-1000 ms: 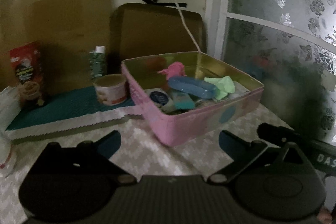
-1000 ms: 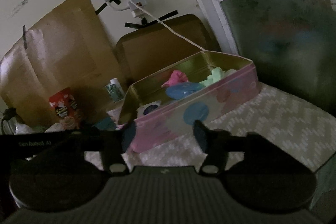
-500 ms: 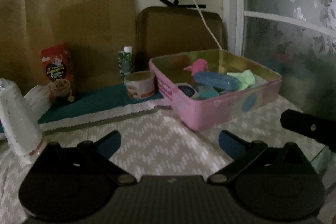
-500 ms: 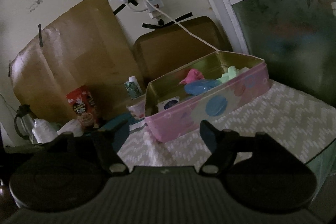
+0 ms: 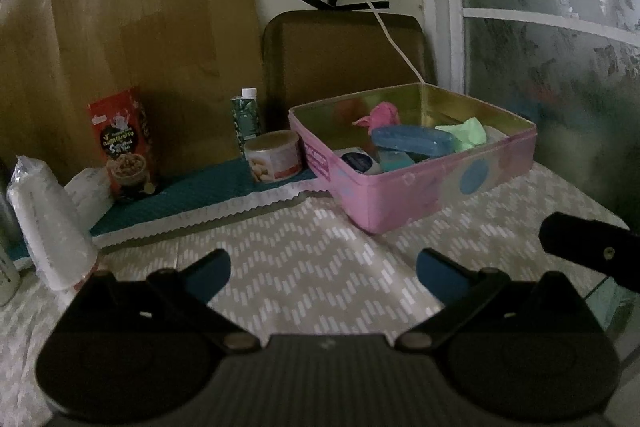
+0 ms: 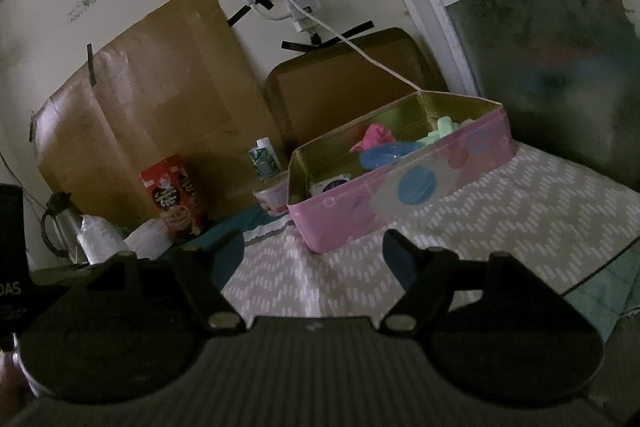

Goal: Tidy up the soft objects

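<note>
A pink tin [image 5: 420, 195] stands open on the table [image 5: 304, 267], which wears a grey zigzag cloth, and everything else can be placed against that tin. Inside it lie the soft things: a pink crumpled piece [image 5: 382, 115] toward the far wall of the tin, a blue oblong piece [image 5: 416, 141] across the middle, a light green piece [image 5: 466, 133] at the window-side end, and a teal block [image 5: 396, 159] under the blue one. A small round dark-blue lid or label [image 5: 357, 161] shows near the tin's closer corner; what it belongs to is hard to make out.

Just beside the tin, away from the window, sits a short round can [image 5: 274, 161] on a teal mat [image 5: 192, 193], with a small green carton [image 5: 246, 119] behind it. Farther from the tin along that mat stands a red snack box [image 5: 122, 145], and beyond that a stack of white cups [image 5: 48, 223].

Both tools hang over the cloth on the near side of the tin, well apart from it. The left gripper [image 5: 322, 267] has its fingers spread wide with only bare cloth between them. The right gripper [image 6: 312, 253] is likewise spread, its jaws having just been opening, and nothing sits between them. A white cable [image 5: 384, 23] runs down the wall to behind the tin's far corner.
</note>
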Available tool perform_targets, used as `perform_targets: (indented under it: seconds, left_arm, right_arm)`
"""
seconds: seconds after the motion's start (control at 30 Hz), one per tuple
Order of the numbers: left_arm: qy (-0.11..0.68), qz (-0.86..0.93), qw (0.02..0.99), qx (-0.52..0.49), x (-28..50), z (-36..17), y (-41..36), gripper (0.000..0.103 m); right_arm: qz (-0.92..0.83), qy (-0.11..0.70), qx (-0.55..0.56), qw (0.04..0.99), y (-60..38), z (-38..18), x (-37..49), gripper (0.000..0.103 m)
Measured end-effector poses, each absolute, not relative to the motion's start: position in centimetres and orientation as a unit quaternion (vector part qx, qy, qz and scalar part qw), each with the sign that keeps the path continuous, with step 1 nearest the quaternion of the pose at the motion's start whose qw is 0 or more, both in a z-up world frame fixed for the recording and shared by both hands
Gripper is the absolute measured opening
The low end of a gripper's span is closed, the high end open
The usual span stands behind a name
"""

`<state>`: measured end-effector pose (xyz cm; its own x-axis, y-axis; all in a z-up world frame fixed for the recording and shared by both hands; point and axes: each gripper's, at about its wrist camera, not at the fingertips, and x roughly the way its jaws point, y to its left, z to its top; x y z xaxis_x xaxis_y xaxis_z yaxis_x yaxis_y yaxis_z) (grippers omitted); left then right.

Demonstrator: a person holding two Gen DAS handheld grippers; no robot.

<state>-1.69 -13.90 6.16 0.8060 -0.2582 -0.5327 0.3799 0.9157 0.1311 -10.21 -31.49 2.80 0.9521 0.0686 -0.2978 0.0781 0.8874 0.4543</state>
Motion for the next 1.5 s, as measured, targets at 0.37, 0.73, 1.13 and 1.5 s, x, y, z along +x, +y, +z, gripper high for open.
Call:
perform_targets:
  seconds: [0.37,0.73,1.13,1.5]
  left_arm:
    - [0.243,-0.152,0.948,0.138,-3.1,6.4,-14.9,0.103]
    - [0.251,-0.15,0.946,0.142,-2.6,5.6,-14.9,0.103]
    - [0.258,-0.153,0.946,0.126,-1.8,4.7,-13.9,0.103]
    - [0.288,-0.133,0.943,0.104,0.6,3.1,-12.2,0.103]
  right_arm:
    - [-0.002,0.153,0.244,0.958,-32.2,2.4,-11.6,0.079]
    - [-0.008,0.158,0.231,0.96,-32.0,2.3,-11.4,0.079]
    - [-0.009,0.186,0.208,0.96,-30.9,1.4,-9.7,0.079]
    - [-0.016,0.214,0.202,0.956,-30.3,0.1,-7.7,0.079]
